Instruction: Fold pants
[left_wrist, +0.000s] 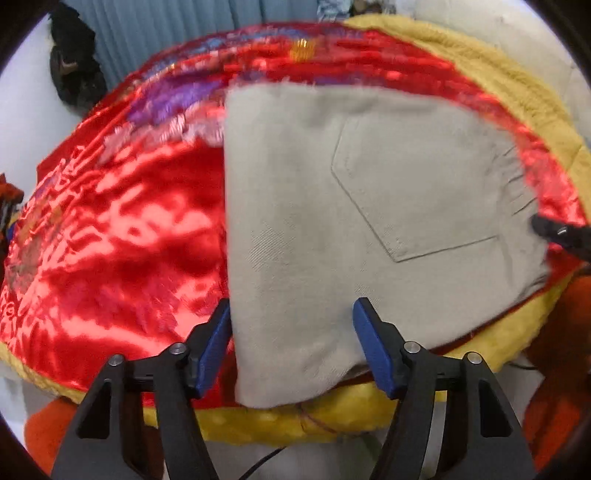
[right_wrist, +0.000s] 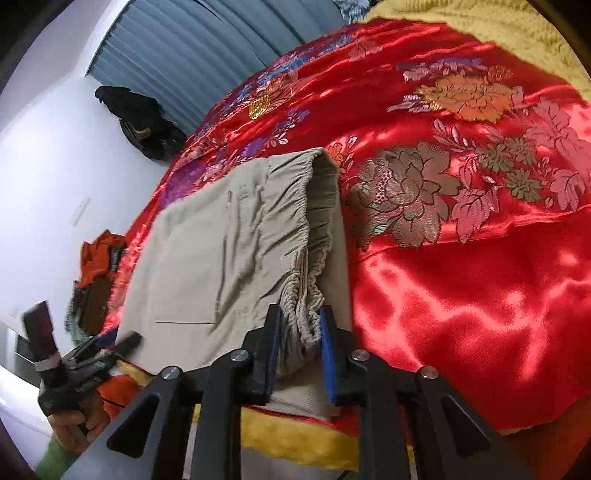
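Black grippers, blue-padded fingers, silver screws.

Pants: plain beige-grey. Bedspread: glossy red satin, embroidered flowers in pink, olive, orange, purple; yellow border. Gripper pads: blue on black frames.

Folded beige pants lie on a shiny red embroidered bedspread with a yellow fleece border, a stitched back pocket facing up and the gathered waistband at the right. The left gripper hangs over the near edge of the pants with its blue-padded jaws apart, the left pad at the folded edge and the right pad over the cloth. At the right edge the black tip of the right gripper sits at the waistband corner; its jaws cannot be made out.
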